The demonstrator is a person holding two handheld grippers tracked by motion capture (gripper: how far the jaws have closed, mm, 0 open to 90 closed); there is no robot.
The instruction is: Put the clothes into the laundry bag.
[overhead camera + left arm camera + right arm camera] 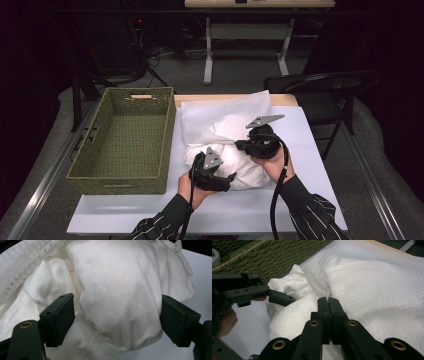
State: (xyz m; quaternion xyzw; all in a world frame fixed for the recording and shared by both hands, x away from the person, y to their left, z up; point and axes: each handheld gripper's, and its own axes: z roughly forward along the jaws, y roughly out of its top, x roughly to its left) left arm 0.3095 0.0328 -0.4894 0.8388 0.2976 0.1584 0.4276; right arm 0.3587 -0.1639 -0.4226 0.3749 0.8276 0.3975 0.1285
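On table (320, 165), soft rumpled cloth (235, 150)

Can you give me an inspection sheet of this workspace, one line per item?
Surface: table under a pale sheet, wood edge showing at the back.
Job's things: white cloth bundle partly inside a white mesh bag.
Clutter: green woven basket, nothing seen inside it.
Grippers: left tongs open, jaws standing either side of the cloth; right tongs shut on the mesh bag's edge.
Cables: one black cable trails from the right tongs along the sleeve.
Surroundings: black chair, another table's legs, floor cables behind.
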